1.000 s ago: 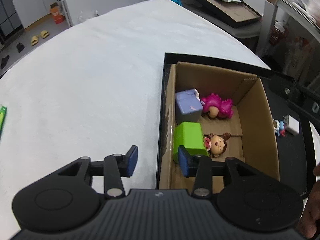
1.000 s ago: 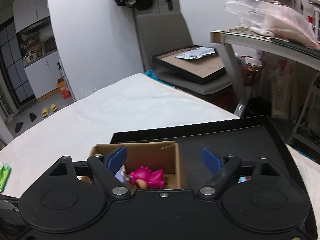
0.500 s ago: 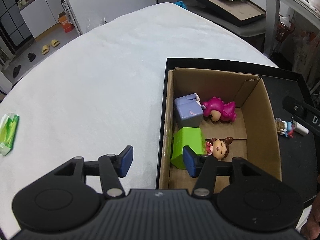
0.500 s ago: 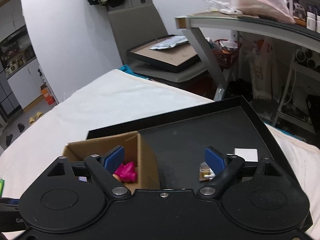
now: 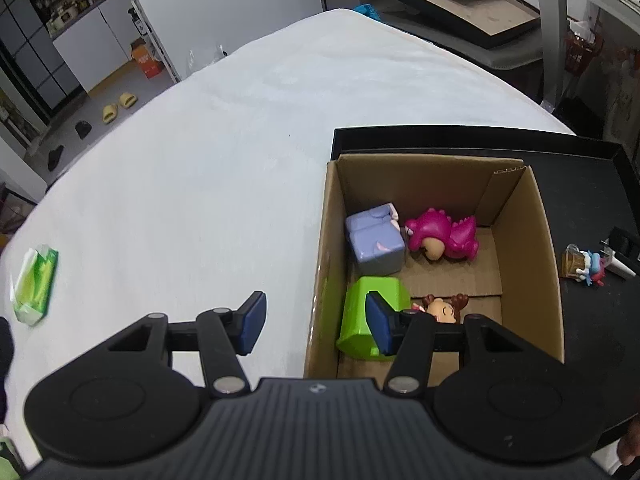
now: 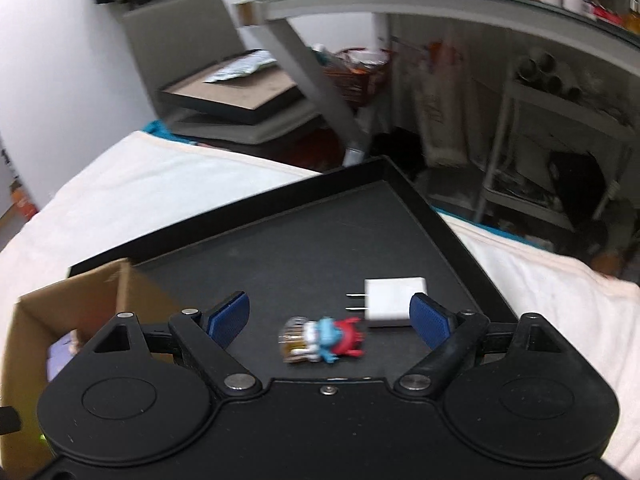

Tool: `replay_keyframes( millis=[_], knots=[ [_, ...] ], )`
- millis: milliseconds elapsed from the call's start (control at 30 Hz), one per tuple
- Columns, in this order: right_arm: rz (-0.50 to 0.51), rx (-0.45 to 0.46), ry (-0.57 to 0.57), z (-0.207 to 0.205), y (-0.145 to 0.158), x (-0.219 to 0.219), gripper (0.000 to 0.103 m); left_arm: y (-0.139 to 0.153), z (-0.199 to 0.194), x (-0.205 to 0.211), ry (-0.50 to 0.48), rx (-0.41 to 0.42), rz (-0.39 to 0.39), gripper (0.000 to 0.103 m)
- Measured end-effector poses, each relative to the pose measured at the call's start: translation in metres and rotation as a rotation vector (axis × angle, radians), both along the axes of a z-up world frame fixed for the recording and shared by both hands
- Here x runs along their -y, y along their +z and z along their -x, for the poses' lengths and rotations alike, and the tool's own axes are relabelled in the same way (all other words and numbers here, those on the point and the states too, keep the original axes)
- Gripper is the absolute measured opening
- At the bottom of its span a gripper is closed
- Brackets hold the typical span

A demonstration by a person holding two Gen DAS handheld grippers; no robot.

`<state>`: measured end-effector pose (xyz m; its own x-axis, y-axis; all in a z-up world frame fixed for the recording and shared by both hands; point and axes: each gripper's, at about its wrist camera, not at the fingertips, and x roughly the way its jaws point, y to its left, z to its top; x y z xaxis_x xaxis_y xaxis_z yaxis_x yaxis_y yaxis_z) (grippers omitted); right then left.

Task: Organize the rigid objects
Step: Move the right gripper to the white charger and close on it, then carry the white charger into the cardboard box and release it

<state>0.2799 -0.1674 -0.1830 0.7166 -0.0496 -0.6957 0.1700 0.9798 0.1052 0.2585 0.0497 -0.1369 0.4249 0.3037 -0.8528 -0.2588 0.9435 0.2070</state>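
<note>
**Small figure lined up, charger close enough to foul the grab**

While my right gripper (image 6: 329, 318) stands wide and empty over the black tray (image 6: 304, 248), the little figure (image 6: 322, 340) lies on its side between the blue pads, touching neither. It is a lumpy hard-plastic piece, blue and red with a clear amber end, and I judge it could roll or squirt out if the pads meet its rounded parts. Just beyond it sits the white charger (image 6: 394, 300), a smooth block with two metal prongs; its corner is near my right-hand pad (image 6: 430, 326), so a careless close might catch it as well.

My left gripper (image 5: 316, 322) is about half open, holding nothing, astride the near wall of the cardboard box (image 5: 320, 280). One pad hangs over the glossy green block (image 5: 360, 320), which I could knock. Beside it rests a brown-haired doll (image 5: 442, 308); farther in, a lavender cube (image 5: 374, 244) and a knobbly magenta dinosaur (image 5: 444, 236). The matte, creased cardboard is light and may slide on the tray.
</note>
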Motion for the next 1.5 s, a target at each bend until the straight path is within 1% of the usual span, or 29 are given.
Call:
replay_keyframes(
  millis=[133, 300, 467, 600, 733, 767, 833, 867, 900, 967, 1067, 1167, 1300, 1400, 1500],
  knots=[
    [0.026, -0.008, -0.035, -0.006, -0.007, 0.011, 0.087, -0.004, -0.009, 0.005, -0.005, -0.018, -0.031, 0.053],
    [0.032, -0.030, -0.076, -0.021, -0.020, 0.024, 0.087, -0.015, -0.016, 0.007, 0.002, -0.045, -0.069, 0.053],
    [0.051, -0.052, -0.095, -0.035, -0.035, 0.030, 0.087, -0.021, -0.024, 0.005, 0.023, -0.066, -0.073, 0.053],
    [0.064, -0.098, -0.090, -0.045, -0.046, 0.031, 0.087, -0.022, -0.029, 0.007, 0.020, -0.076, -0.089, 0.053],
    [0.093, -0.105, -0.064, -0.050, -0.049, 0.028, 0.087, -0.022, -0.032, 0.009, 0.013, -0.083, -0.099, 0.053],
    [0.104, -0.118, -0.050, -0.053, -0.051, 0.028, 0.085, -0.022, -0.032, 0.009, 0.010, -0.081, -0.103, 0.053],
    [0.111, -0.161, -0.039, -0.057, -0.057, 0.030, 0.072, -0.022, -0.031, 0.009, 0.013, -0.081, -0.104, 0.053],
    [0.086, -0.163, -0.037, -0.055, -0.058, 0.032, 0.065, -0.022, -0.030, 0.008, 0.020, -0.080, -0.097, 0.053],
    [0.083, -0.156, -0.044, -0.054, -0.057, 0.033, 0.060, -0.022, -0.030, 0.008, 0.024, -0.078, -0.091, 0.053],
    [0.111, -0.163, -0.030, -0.053, -0.054, 0.031, 0.060, -0.021, -0.027, 0.008, 0.024, -0.077, -0.083, 0.053],
    [0.078, -0.157, -0.038, -0.049, -0.050, 0.033, 0.060, -0.018, -0.021, 0.009, 0.014, -0.068, -0.077, 0.053],
    [0.086, -0.127, -0.025, -0.043, -0.040, 0.030, 0.060, -0.014, -0.015, 0.008, 0.015, -0.055, -0.063, 0.053],
    [0.073, -0.090, -0.006, -0.034, -0.024, 0.031, 0.060, -0.012, -0.007, 0.005, 0.019, -0.043, -0.044, 0.053],
    [0.102, -0.067, 0.017, -0.025, -0.014, 0.031, 0.060, -0.009, -0.001, 0.003, 0.023, -0.035, -0.021, 0.053],
    [0.073, -0.058, 0.028, -0.019, -0.004, 0.035, 0.060, -0.006, 0.005, 0.003, 0.016, -0.022, -0.004, 0.053]
  ],
)
